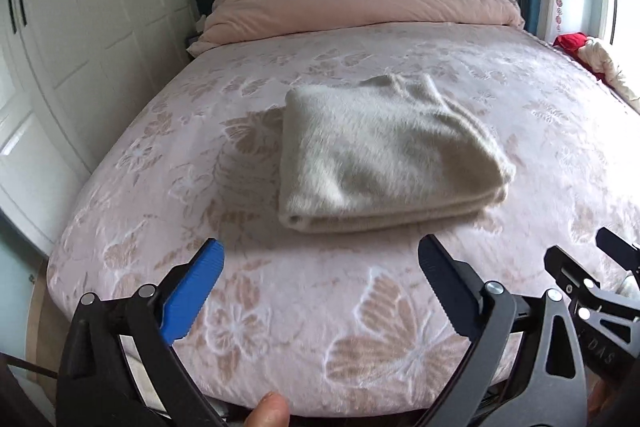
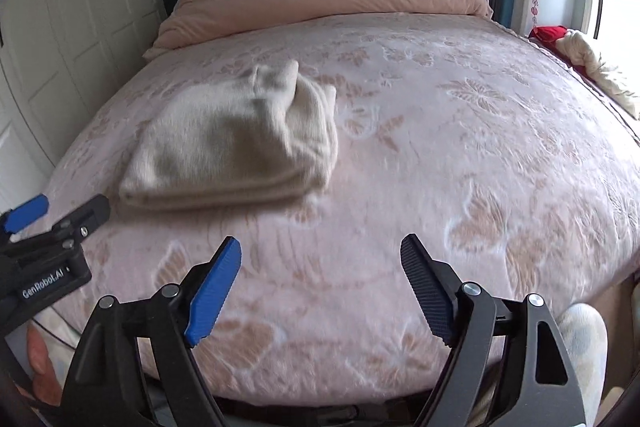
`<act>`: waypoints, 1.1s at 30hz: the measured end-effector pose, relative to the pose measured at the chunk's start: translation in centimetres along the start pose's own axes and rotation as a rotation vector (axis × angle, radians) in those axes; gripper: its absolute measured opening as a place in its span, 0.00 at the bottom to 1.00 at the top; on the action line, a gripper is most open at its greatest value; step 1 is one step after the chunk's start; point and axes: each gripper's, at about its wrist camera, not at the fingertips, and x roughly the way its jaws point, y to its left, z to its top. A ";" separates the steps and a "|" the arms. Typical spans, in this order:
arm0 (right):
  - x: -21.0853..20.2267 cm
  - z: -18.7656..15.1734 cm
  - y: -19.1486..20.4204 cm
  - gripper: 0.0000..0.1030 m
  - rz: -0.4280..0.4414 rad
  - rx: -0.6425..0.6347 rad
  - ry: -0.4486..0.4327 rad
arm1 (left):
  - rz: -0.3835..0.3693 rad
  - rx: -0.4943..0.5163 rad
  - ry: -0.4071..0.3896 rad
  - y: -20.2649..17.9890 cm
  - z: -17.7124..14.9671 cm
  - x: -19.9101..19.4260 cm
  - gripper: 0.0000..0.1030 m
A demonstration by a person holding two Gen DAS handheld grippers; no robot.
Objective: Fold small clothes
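Behind the folded sweater point(image 1: 384, 155), a pink duvet point(image 1: 360, 3) lies bunched.

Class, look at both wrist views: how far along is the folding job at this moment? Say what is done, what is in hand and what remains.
Done: the cream garment lies on the bed as a compact layered bundle. In hand: nothing; the left tongs and right tongs are open and apart from it, over the bedspread. Left: possibly the loose red and cream clothes at the bed's right edge.
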 end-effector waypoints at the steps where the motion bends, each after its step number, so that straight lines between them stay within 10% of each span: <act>1: 0.0 -0.5 0.0 0.78 -0.002 -0.002 0.002 | 0.007 0.002 0.003 -0.1 -0.4 0.1 0.93; 33: -0.6 -3.6 2.0 0.81 -0.013 -0.027 -0.004 | 0.070 -0.029 -0.013 -0.5 -4.6 -0.9 0.92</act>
